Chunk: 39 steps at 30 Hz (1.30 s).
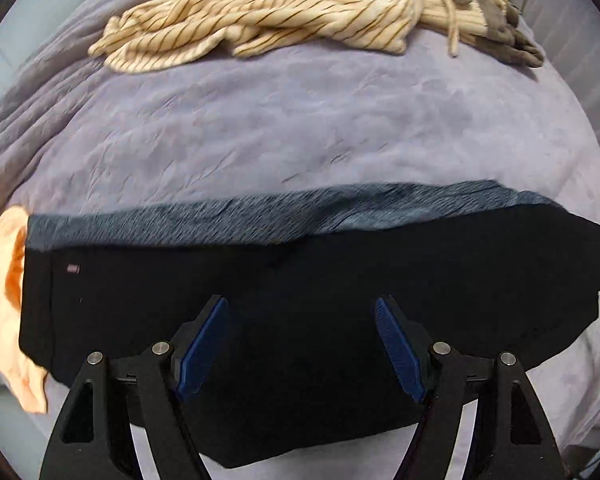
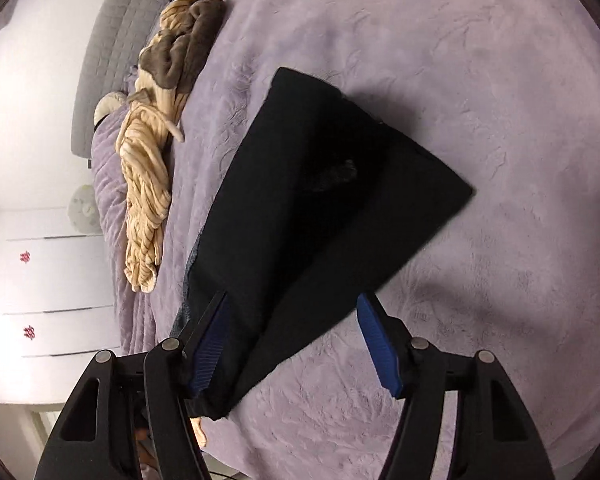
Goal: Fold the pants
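Black pants point(image 1: 300, 280) lie folded lengthwise across the purple bedspread point(image 1: 300, 120), a grey-blue inner layer showing along their far edge. My left gripper point(image 1: 300, 304) is open just above the middle of the pants, holding nothing. In the right wrist view the pants point(image 2: 320, 200) stretch away from the camera. My right gripper point(image 2: 292, 304) is open over their near end, and its left finger point(image 2: 208, 348) overlaps the cloth's edge. Contact there is unclear.
A cream striped garment with grey parts point(image 1: 284, 12) lies bunched at the far side of the bed point(image 2: 148, 184). An orange cloth point(image 1: 4, 300) lies beside the left end of the pants. White drawers point(image 2: 52, 280) and a grey headboard point(image 2: 116, 40) stand beyond the bed.
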Available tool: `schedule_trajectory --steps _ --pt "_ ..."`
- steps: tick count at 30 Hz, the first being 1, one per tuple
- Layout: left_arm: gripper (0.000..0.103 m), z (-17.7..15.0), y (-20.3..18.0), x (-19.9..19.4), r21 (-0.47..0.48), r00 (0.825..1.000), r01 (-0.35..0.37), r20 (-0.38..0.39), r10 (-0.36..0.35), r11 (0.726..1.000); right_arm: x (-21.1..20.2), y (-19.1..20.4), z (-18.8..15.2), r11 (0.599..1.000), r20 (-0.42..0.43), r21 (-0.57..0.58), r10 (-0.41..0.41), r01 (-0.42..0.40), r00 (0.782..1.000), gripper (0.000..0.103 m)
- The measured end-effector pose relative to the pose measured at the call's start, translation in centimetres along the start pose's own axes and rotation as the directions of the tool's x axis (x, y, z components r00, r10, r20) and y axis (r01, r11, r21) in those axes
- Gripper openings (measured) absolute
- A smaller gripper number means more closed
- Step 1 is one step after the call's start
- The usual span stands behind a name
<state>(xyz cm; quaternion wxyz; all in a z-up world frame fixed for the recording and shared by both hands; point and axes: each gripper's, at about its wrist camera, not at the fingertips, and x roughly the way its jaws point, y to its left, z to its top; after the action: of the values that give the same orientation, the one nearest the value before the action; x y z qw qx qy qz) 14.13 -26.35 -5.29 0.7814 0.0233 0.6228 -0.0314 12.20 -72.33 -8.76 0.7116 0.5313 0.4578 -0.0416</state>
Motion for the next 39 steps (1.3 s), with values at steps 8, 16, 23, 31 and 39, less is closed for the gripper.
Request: schedule_trajectory --steps 8,16,23,31,39 --pt "0.076 -3.2 3.7 4.7 -0.110 0.991 -0.091 -0.109 0.078 0.990 6.6 1.1 4.5 0.999 -0.065 0.033 -0.012 0.014 0.998 0.008" --pt "0.076 -3.4 4.2 3.7 -0.049 0.994 -0.023 -0.103 0.018 0.999 -0.6 6.7 2.7 0.971 -0.004 -0.160 0.181 -0.179 0.983 0.008" --pt "0.076 -4.2 4.7 5.0 -0.036 0.989 -0.027 -0.150 0.022 0.999 4.5 -4.4 0.7 0.998 -0.107 0.046 -0.041 0.046 0.993 0.008" --pt "0.076 -4.0 4.3 4.5 -0.038 0.987 -0.040 -0.159 0.033 0.998 3.3 -1.2 0.2 0.985 -0.111 -0.058 -0.169 0.163 0.979 0.016" --pt "0.076 -3.2 8.0 1.9 -0.070 0.993 -0.076 -0.099 0.069 0.995 0.9 1.4 -3.7 0.979 -0.143 -0.131 -0.174 0.156 0.974 0.029"
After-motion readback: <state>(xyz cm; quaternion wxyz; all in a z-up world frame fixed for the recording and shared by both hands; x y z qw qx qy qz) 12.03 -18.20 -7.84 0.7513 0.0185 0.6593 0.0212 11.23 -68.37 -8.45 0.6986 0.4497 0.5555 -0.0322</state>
